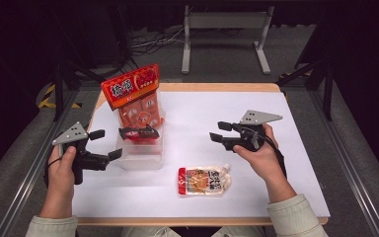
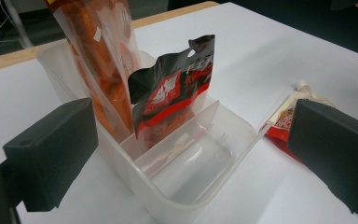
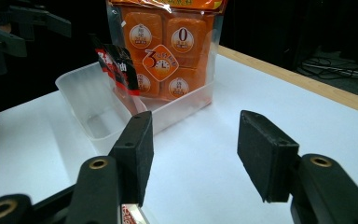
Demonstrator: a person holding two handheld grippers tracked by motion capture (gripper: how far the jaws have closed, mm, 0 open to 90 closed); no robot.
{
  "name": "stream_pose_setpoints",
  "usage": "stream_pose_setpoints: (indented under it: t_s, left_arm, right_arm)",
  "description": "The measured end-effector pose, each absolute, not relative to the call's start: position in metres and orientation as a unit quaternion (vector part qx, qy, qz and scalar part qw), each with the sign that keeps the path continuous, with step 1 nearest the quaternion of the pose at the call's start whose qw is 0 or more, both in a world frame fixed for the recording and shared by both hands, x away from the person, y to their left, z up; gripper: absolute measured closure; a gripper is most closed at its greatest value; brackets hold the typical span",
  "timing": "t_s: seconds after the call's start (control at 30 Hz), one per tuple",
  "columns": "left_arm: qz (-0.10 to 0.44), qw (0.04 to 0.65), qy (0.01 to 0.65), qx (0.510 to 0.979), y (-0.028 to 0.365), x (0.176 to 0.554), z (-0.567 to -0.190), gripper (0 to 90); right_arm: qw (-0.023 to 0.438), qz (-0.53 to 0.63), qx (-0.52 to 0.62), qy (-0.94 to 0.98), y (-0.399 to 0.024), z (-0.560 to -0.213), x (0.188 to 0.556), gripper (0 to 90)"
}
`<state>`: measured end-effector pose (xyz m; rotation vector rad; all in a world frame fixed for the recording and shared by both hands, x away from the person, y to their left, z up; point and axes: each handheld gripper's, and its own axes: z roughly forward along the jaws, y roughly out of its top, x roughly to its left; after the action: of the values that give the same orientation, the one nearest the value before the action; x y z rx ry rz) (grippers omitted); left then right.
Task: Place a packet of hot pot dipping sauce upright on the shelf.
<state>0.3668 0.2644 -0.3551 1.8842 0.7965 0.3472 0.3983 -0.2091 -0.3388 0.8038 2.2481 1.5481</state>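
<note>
Clear plastic bin [image 1: 143,157], rectangular, thin translucent divider inside. Tall glossy orange packet [image 1: 137,96] upright in far compartment; small black-red foil sachet [image 1: 139,133] upright beside it. Flat spouted pouch [image 1: 205,180] on white table [image 1: 202,113], near bin, between grippers. Left gripper [image 1: 107,143] level, jaws wide, empty, just left of bin. Right gripper [image 1: 216,132] level, jaws apart, empty, aimed at bin, well clear.

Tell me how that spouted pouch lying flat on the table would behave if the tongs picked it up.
The spouted pouch looks soft and filled, so it would probably sag on either side of a pinch. Its glossy film may slip between pads. Lying flat on the table, it seems unlikely to roll, and the stiffer spout corner might give a firmer hold.
</note>
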Motion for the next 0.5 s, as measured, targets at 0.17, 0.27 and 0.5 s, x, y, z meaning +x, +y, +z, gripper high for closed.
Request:
stream_pose_setpoints:
  t_s: [0.17, 0.27, 0.5]
  left_arm:
    - [0.142, 0.511, 0.332, 0.78, 0.264, 0.366, -0.355, 2.6]
    - [0.143, 0.51, 0.332, 0.781, 0.264, 0.366, -0.354, 2.6]
    - [0.145, 0.508, 0.326, 0.784, 0.263, 0.366, -0.354, 2.6]
  right_arm:
    - [0.152, 0.538, 0.278, 0.781, -0.212, -0.342, 0.393, 45.3]
    - [0.15, 0.531, 0.28, 0.785, -0.216, -0.347, 0.389, 43.4]
    - [0.14, 0.518, 0.295, 0.79, -0.221, -0.358, 0.383, 38.6]
